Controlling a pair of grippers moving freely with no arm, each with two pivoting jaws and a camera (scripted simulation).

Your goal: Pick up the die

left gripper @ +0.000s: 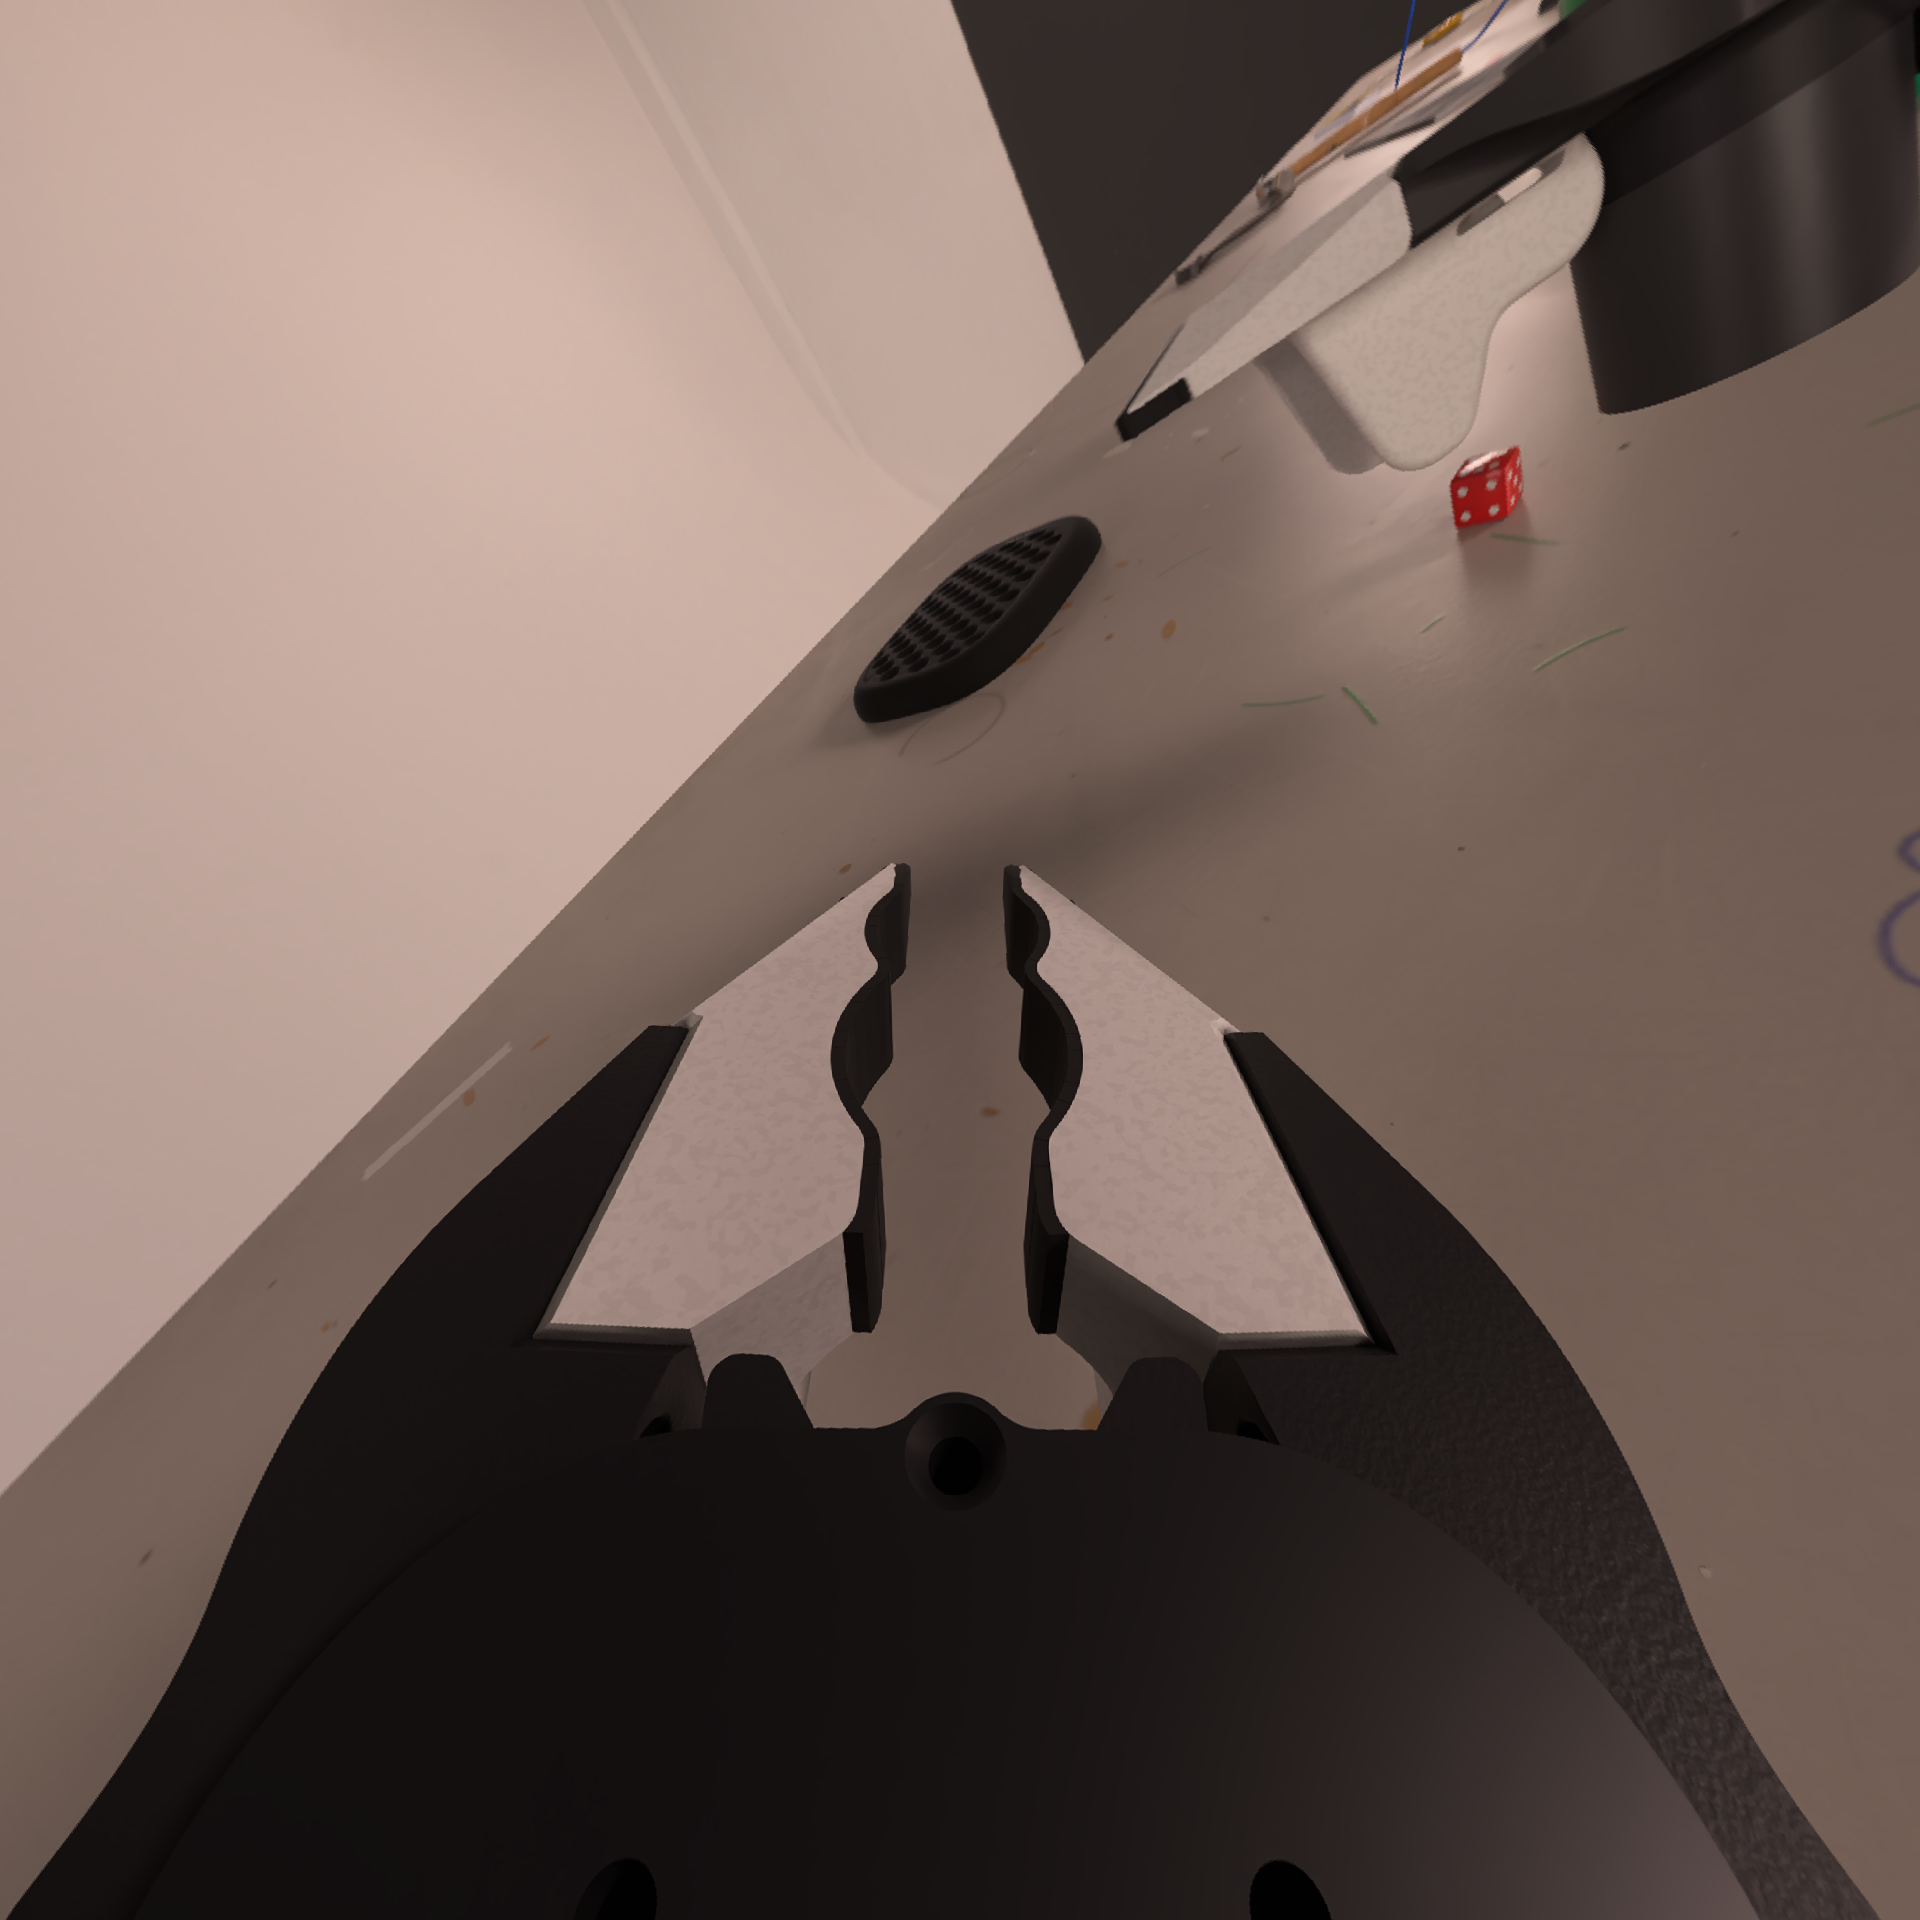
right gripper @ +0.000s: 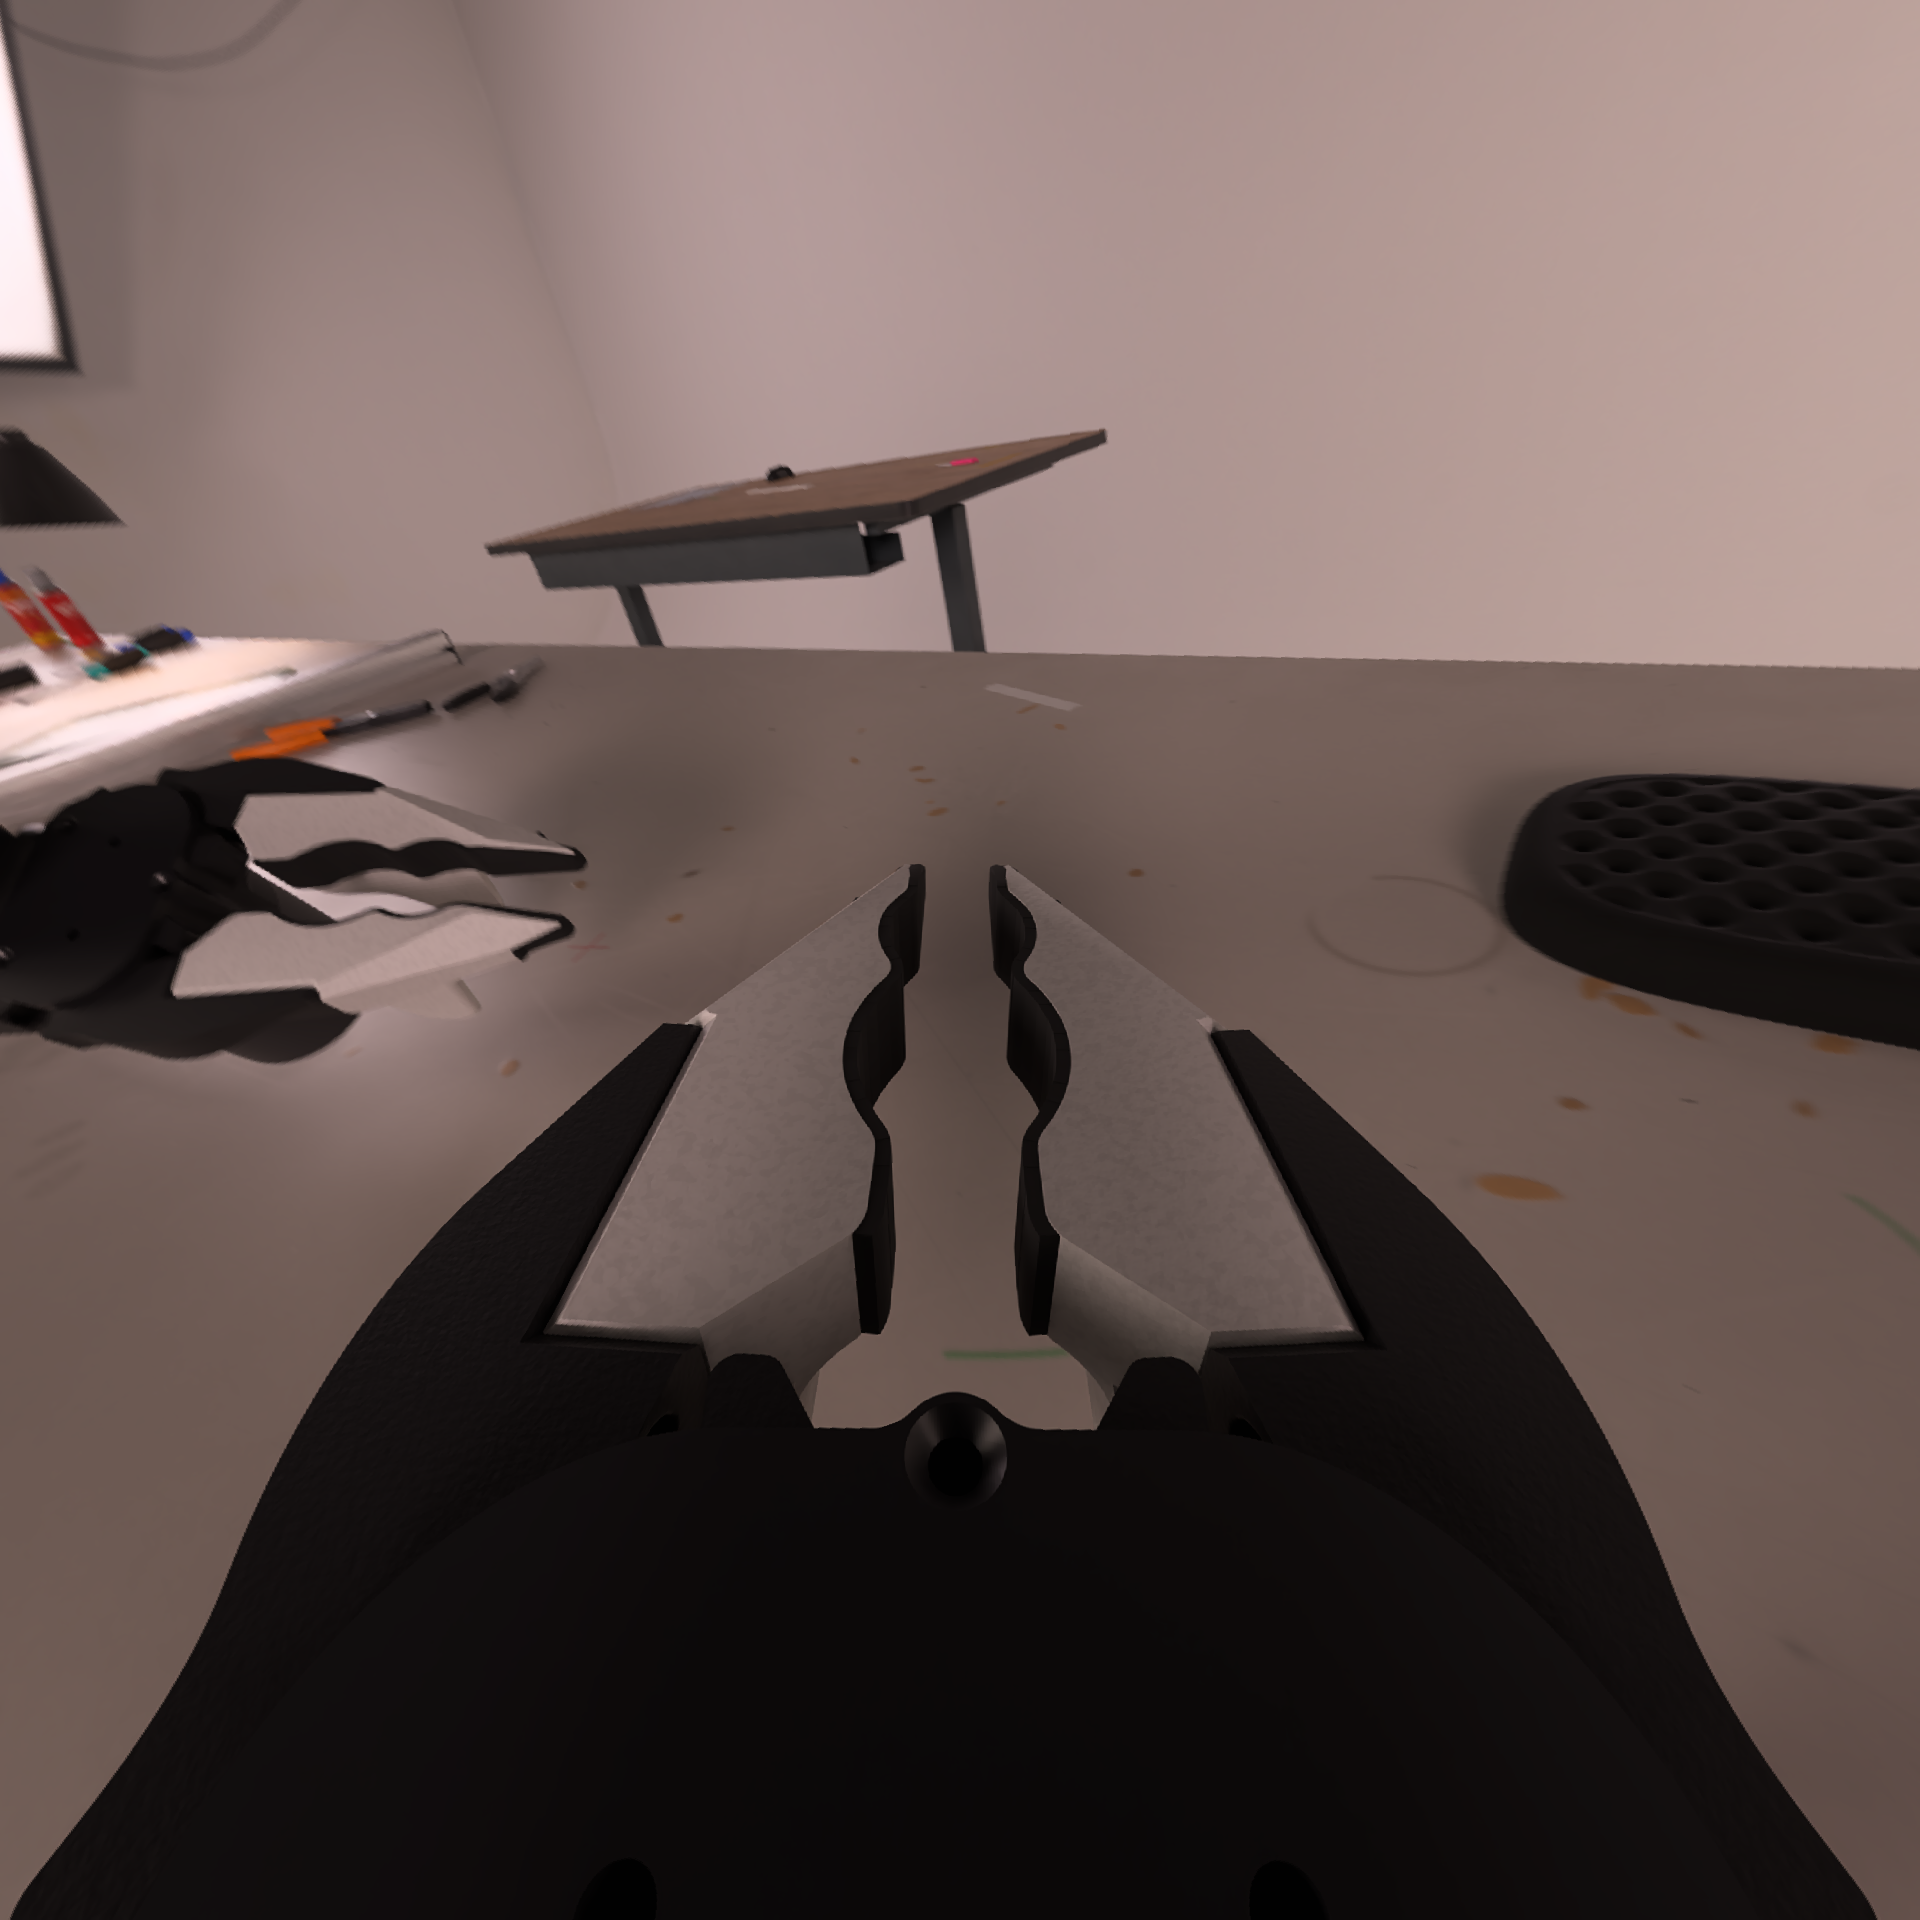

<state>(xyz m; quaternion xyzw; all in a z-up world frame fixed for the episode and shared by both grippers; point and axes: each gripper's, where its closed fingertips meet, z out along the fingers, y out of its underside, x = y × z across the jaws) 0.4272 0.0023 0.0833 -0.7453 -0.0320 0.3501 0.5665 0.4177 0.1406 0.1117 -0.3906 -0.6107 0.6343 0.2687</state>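
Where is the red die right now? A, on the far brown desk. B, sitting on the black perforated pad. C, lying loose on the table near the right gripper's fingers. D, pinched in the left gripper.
C: the die lies on the table, beside the right gripper.

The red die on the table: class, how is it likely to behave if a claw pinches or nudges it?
The red die looks like a small rigid cube, so probably stiff and light. Resting flat on the table, it would likely slide or tumble if nudged. Its smooth-looking faces may slip from an off-centre pinch.
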